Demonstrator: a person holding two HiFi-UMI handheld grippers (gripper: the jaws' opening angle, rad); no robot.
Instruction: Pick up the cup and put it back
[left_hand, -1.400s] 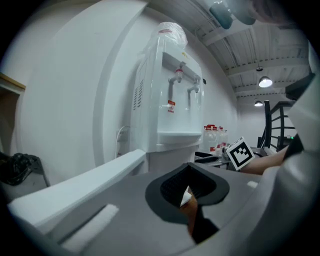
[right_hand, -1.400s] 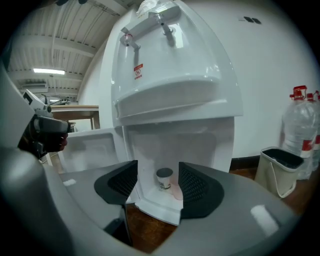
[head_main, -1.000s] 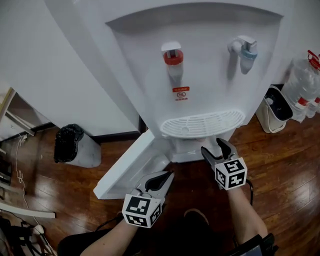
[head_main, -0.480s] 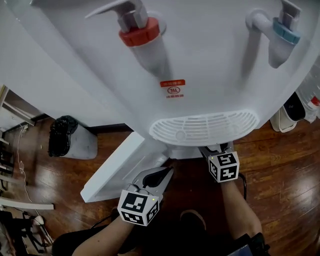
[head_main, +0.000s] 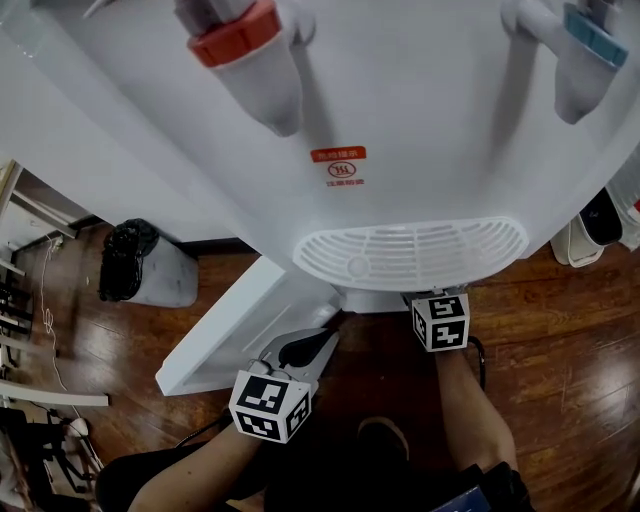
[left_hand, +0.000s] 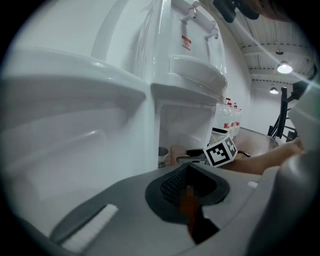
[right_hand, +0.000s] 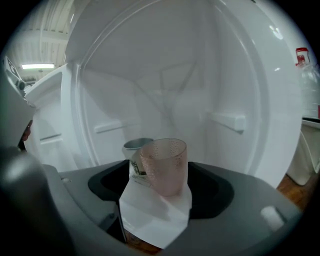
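Observation:
A pink see-through cup (right_hand: 165, 165) stands upright on the white floor inside the water dispenser's lower cabinet (right_hand: 165, 75). A small metal cup (right_hand: 134, 149) is close behind it on the left. My right gripper (right_hand: 159, 202) reaches into the cabinet and its jaws are opening. The pink cup stands just ahead in the gap between them, and the pads do not press on it. In the head view only the right gripper's marker cube (head_main: 440, 320) shows, under the drip tray (head_main: 410, 250). My left gripper (head_main: 320, 342) hangs shut and empty by the open cabinet door (head_main: 230, 330).
The dispenser's red tap (head_main: 240, 50) and blue tap (head_main: 590, 50) hang overhead. A bin with a black bag (head_main: 140, 265) stands at the left on the wooden floor (head_main: 560, 350). Water bottles (left_hand: 231, 122) stand at the right, and a shelf ledge (right_hand: 227, 120) sticks out of the cabinet wall.
The head view has dropped closer to the dispenser. My right gripper has pushed forward under the drip tray, so its jaws are hidden from above. The left gripper has hardly moved.

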